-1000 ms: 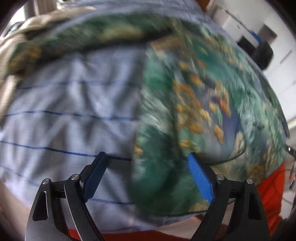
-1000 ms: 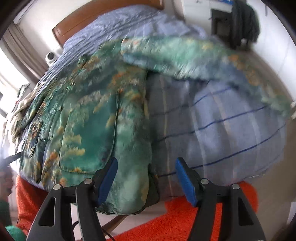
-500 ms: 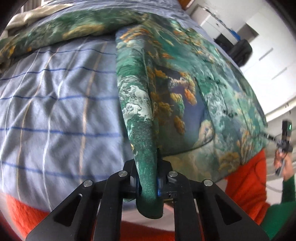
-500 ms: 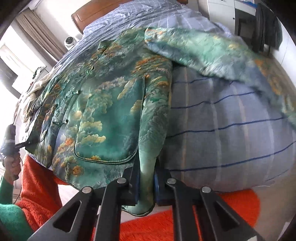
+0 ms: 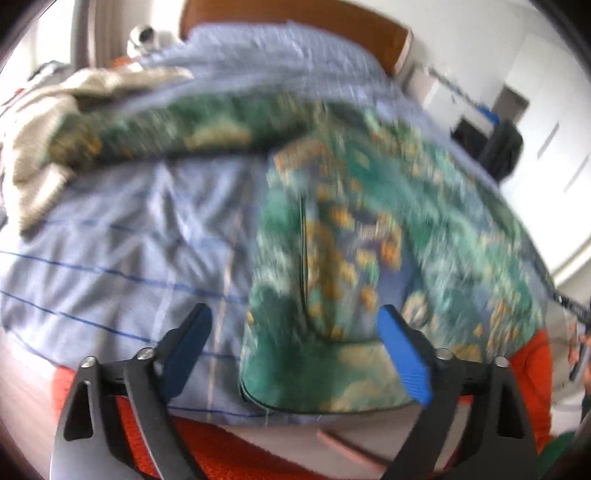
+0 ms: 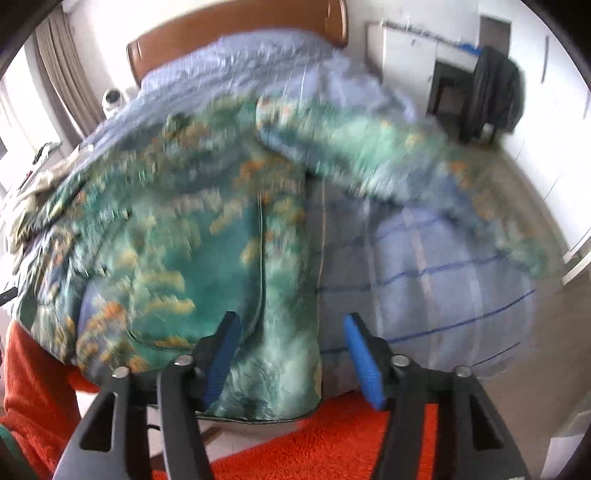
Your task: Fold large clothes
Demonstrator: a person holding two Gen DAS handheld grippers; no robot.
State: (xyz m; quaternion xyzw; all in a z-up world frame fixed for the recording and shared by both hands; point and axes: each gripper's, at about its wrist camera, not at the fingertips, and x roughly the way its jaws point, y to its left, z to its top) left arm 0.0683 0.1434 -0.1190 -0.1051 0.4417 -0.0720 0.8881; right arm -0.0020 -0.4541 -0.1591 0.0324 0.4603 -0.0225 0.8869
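A large green garment [image 5: 369, 221] printed with orange and blue landscape lies spread on the striped blue bedcover [image 5: 110, 240], one sleeve stretched out to the left. My left gripper [image 5: 293, 317] hovers over its lower left corner. The jaws are opening, and the hem shows between the pads, untouched. In the right wrist view the same garment [image 6: 166, 240] fills the left half, its other sleeve reaching right across the bedcover [image 6: 443, 277]. My right gripper [image 6: 291, 321] is opening too, with the garment's right edge hanging loose between its blue pads.
An orange rug [image 6: 332, 443] lies below the bed's foot. The wooden headboard [image 6: 229, 33] stands at the far end. Crumpled beige cloth [image 5: 44, 122] sits at the bed's left side. A dark chair [image 6: 491, 96] and white cupboards [image 5: 546, 122] stand to the right.
Half a second ago both grippers were shut on the garment's lower edge, after standing open before that. Now both are open again, the cloth is let go, and both have risen.
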